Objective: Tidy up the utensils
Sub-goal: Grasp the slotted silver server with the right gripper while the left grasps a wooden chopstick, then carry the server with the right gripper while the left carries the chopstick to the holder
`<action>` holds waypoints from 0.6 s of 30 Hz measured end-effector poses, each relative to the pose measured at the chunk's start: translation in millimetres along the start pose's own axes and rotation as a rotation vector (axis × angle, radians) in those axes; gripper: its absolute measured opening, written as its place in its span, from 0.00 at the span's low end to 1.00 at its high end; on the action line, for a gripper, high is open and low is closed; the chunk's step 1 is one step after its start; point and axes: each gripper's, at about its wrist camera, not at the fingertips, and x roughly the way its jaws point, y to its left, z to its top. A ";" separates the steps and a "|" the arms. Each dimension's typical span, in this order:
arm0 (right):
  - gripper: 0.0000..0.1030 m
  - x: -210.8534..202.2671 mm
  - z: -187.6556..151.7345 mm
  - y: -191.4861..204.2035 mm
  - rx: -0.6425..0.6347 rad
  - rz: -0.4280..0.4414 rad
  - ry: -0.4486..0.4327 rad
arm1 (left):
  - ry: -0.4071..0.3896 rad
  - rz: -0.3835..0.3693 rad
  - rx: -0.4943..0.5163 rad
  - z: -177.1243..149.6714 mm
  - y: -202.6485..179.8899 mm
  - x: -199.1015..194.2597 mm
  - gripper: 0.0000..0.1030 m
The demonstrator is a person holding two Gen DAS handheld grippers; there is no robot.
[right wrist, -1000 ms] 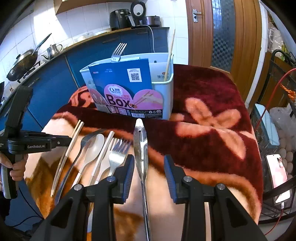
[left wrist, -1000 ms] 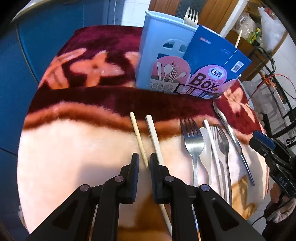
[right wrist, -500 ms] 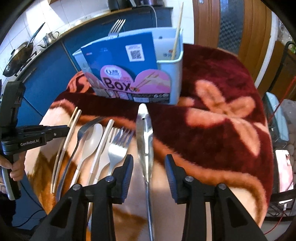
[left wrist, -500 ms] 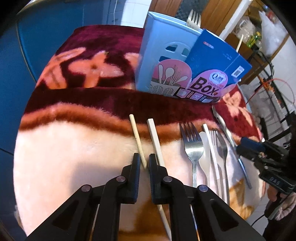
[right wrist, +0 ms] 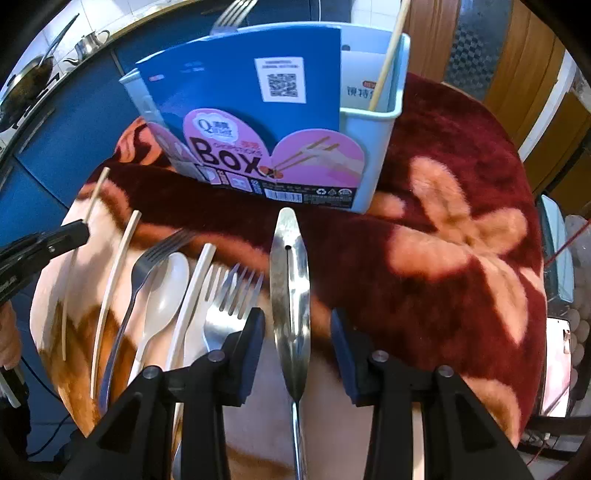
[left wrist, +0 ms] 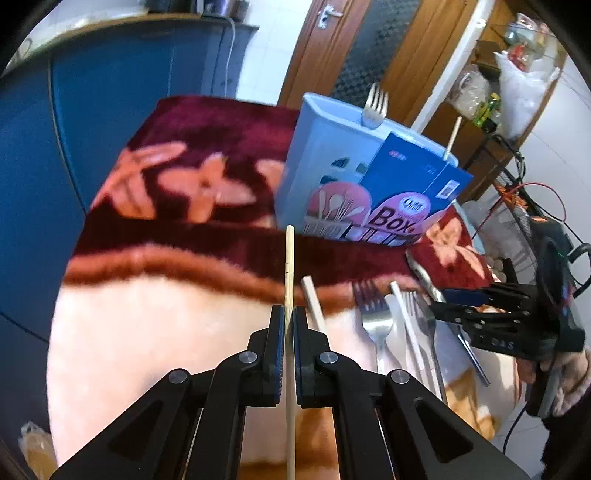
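Note:
My left gripper is shut on a thin wooden chopstick and holds it lifted off the blanket, tip toward the pale blue utensil box. The second chopstick lies beside it. My right gripper is open, its fingers either side of a steel knife lying on the blanket. In the right wrist view the box holds a fork and a chopstick. The left gripper shows at the left edge.
Two forks, a white spoon and white sticks lie in a row left of the knife. A red and cream floral blanket covers the table. Blue cabinets stand behind it.
My left gripper closed on the thin chopstick and raised it off the blanket. My right gripper moved forward and lower over the knife, staying open.

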 end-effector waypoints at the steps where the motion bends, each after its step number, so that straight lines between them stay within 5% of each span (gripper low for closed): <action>1: 0.39 0.6 2.3 -1.2 0.001 0.006 0.007 | -0.016 -0.002 0.009 0.6 -1.4 -2.4 0.04; 6: 0.36 5.2 11.8 -5.6 0.003 0.026 0.027 | -0.060 -0.016 0.024 3.2 -4.7 -7.6 0.04; 8: 0.22 5.1 12.8 -4.8 -0.006 0.018 0.020 | -0.085 -0.031 0.024 5.5 -7.5 -10.8 0.04; 18: 0.22 -28.4 -12.2 -5.0 0.028 0.057 -0.157 | -0.240 -0.007 0.082 17.7 -29.5 -37.2 0.04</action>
